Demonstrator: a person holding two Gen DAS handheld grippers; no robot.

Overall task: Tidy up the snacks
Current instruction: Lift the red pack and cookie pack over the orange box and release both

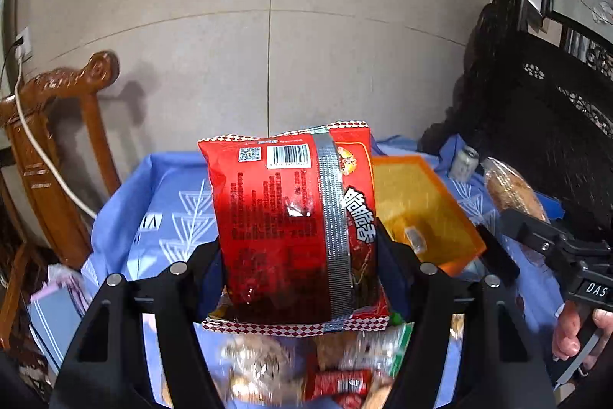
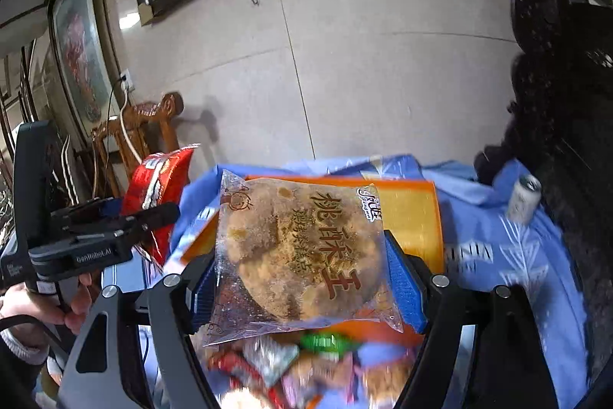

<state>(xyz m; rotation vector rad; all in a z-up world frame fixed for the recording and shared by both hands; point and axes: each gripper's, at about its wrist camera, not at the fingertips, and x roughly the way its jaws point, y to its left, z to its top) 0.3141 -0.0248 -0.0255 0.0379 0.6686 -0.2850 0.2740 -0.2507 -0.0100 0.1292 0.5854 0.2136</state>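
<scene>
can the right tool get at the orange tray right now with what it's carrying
Probably not to grip it. The right tool is already clamped on the clear cookie packet. The orange tray lies just beyond with nothing between, so dropping the packet in looks feasible.

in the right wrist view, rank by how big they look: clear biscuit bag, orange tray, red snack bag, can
1. clear biscuit bag, though nearness inflates it
2. orange tray, partly hidden
3. red snack bag
4. can

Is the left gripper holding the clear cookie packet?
No, the left gripper is clamped on a red snack bag with a barcode.
</scene>
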